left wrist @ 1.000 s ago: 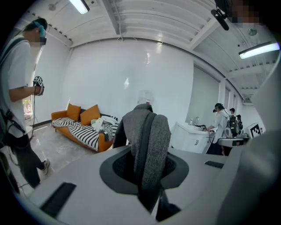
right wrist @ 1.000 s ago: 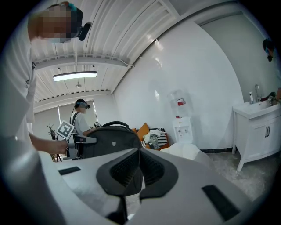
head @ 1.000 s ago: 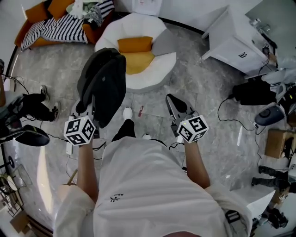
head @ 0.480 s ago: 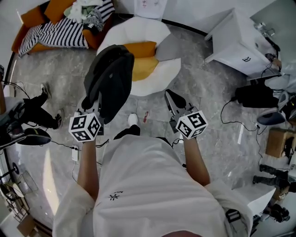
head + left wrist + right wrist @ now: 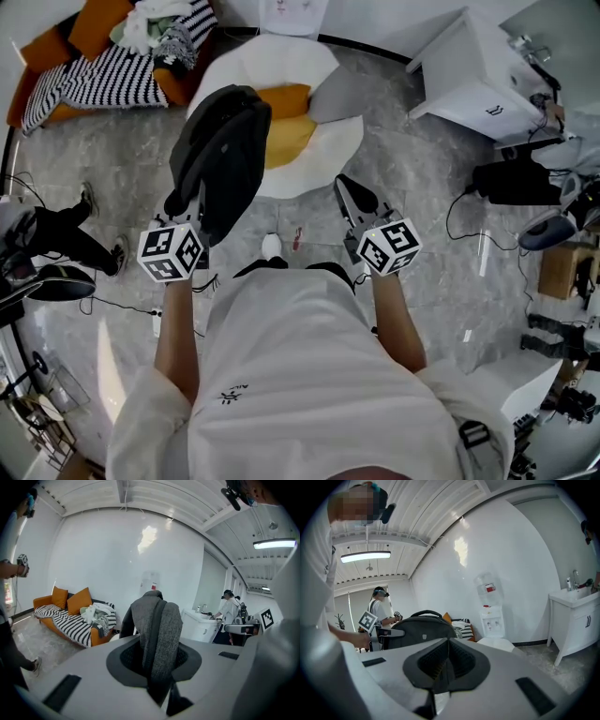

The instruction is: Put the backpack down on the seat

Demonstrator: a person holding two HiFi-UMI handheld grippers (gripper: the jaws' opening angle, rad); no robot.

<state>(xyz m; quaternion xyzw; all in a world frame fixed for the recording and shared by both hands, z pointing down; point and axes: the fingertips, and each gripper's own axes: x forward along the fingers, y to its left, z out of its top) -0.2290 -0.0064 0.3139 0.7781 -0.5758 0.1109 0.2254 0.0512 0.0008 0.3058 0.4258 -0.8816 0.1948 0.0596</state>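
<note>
Now closer over the seat (image 5: 328, 141): backpack (image 5: 220, 155), strap pinched in left tool (image 5: 157, 677), not yet down; right tool (image 5: 440, 670) pressed together, empty.

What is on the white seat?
Orange cushions lie on the seat. The backpack, hanging in the left hand-held gripper, hides the seat's left side.

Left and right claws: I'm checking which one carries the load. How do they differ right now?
The left claw is shut on the grey strap of the backpack; the right claw is shut on nothing. The left claw is half hidden behind the hanging backpack; the right claw shows bare over the floor. Both point forward toward the white seat.
</note>
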